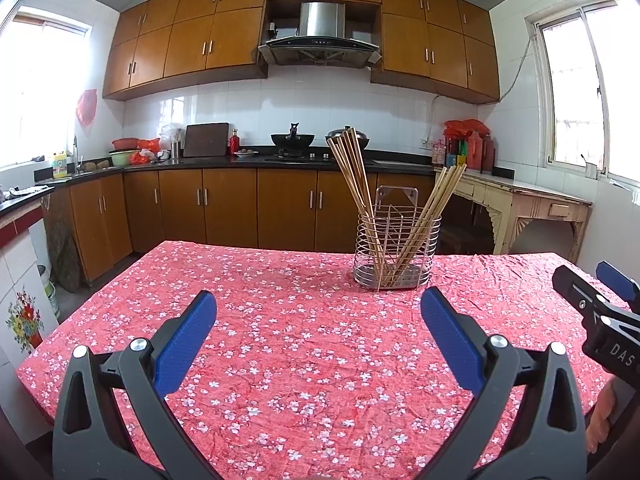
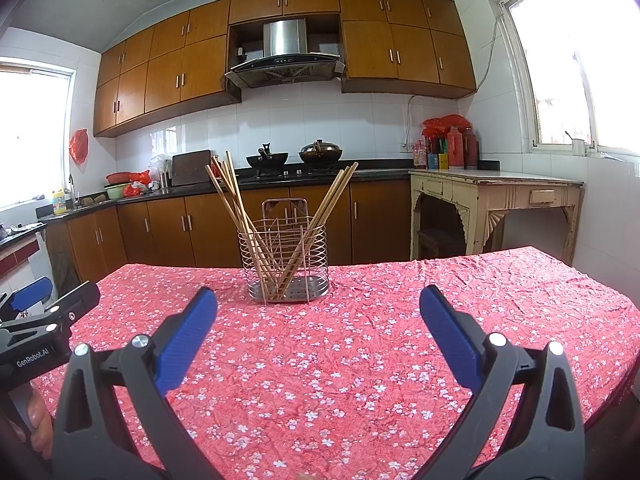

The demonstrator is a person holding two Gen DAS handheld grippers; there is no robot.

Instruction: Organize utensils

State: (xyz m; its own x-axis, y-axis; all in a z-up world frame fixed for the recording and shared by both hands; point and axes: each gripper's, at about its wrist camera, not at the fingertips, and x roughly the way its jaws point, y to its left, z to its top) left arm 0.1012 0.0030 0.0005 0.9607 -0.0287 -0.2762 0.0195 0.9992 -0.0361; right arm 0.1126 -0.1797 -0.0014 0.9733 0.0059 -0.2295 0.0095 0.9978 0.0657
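The left gripper (image 1: 319, 320) is showing two black plastic arms with triangle holes cut in them. Each arm is wearing a flat blue pad (image 1: 185, 343) with a bumpy face. Round silver screws (image 1: 138, 345) are shining on the joints. The right gripper (image 2: 319, 320) is looking just the same, black with blue pads and silver screws. White letters are showing on the black bodies: "GenRobot.AI" (image 2: 33, 357) on the left one and "DAS" (image 1: 622, 351) on the right one.

Wooden cabinets (image 1: 224, 40); white tiled wall (image 1: 320, 100); bright windows (image 2: 568, 60); range hood (image 1: 320, 36).
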